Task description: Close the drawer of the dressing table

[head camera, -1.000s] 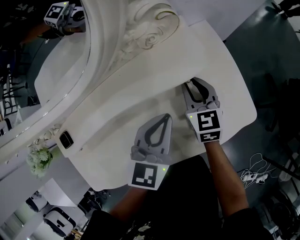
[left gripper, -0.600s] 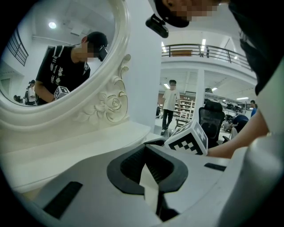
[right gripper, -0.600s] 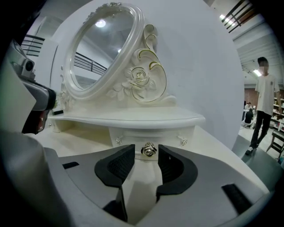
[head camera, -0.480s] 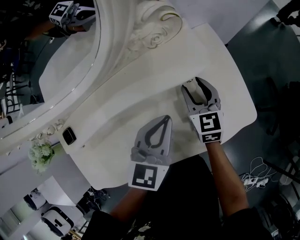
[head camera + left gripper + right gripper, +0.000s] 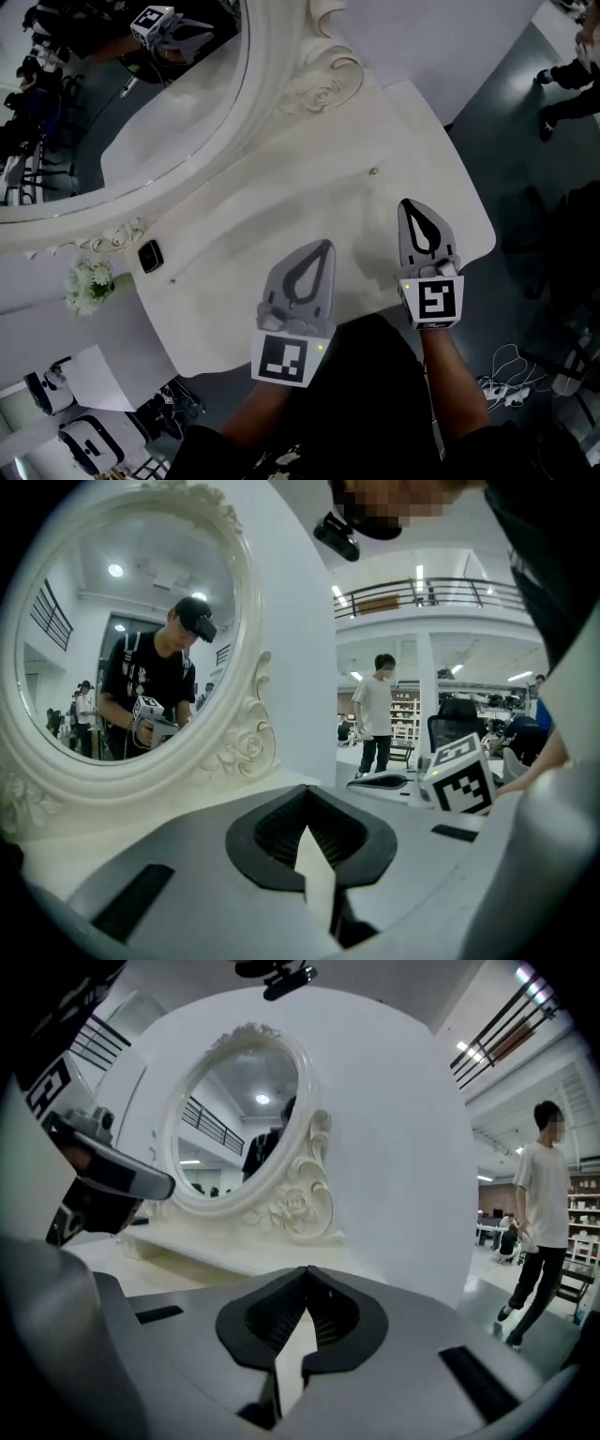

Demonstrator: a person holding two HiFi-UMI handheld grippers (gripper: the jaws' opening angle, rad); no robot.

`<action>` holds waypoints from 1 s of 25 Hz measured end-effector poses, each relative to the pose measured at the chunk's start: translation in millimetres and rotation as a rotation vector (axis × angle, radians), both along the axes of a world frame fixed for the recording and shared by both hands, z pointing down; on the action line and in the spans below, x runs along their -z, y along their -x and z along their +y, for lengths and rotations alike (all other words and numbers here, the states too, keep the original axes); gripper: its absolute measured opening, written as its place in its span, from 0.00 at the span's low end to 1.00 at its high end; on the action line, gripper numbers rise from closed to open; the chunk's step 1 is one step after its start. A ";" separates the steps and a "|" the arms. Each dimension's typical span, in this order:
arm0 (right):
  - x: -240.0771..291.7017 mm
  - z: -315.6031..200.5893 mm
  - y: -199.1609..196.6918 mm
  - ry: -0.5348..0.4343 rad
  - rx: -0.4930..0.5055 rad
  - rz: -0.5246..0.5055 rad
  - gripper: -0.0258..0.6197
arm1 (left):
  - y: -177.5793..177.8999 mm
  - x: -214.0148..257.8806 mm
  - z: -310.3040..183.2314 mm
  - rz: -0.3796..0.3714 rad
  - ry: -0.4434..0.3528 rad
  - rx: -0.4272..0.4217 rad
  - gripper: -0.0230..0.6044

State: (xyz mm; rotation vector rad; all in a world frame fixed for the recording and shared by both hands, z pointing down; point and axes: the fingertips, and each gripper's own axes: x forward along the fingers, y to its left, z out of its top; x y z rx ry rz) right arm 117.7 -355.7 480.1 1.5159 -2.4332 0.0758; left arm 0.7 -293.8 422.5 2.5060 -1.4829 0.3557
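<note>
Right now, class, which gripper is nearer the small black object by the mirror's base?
Left. In the head view the left gripper hangs right of the small black object, over the middle of the tabletop; the right gripper is farther right, beyond it.

white dressing table point(image 5: 281, 206), grey left gripper point(image 5: 326, 246), right gripper point(image 5: 410, 204)

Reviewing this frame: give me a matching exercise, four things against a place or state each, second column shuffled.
1 mirror
2 flowers
3 small gadget
4 right gripper

A jaws together, empty
B black, lying on the tabletop
C reflects a person
D white, left of the gadget

Pairs: 1-C, 2-D, 3-B, 4-A.
The right gripper's jaws have just closed.
</note>
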 end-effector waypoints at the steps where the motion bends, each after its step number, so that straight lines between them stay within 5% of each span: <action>1: 15.1 5.0 1.3 -0.035 0.014 -0.015 0.04 | 0.6 8.4 1.0 0.006 -0.021 0.009 0.04; 9: 133.6 51.9 12.3 -0.187 0.073 -0.174 0.04 | 16.2 83.8 10.5 0.116 -0.162 0.085 0.04; 15: 188.5 73.4 10.1 -0.254 0.087 -0.198 0.04 | 22.4 133.5 19.0 0.036 -0.335 0.097 0.04; 25: 198.9 81.5 25.6 -0.274 0.133 -0.193 0.04 | 29.3 145.5 29.1 0.024 -0.355 0.129 0.04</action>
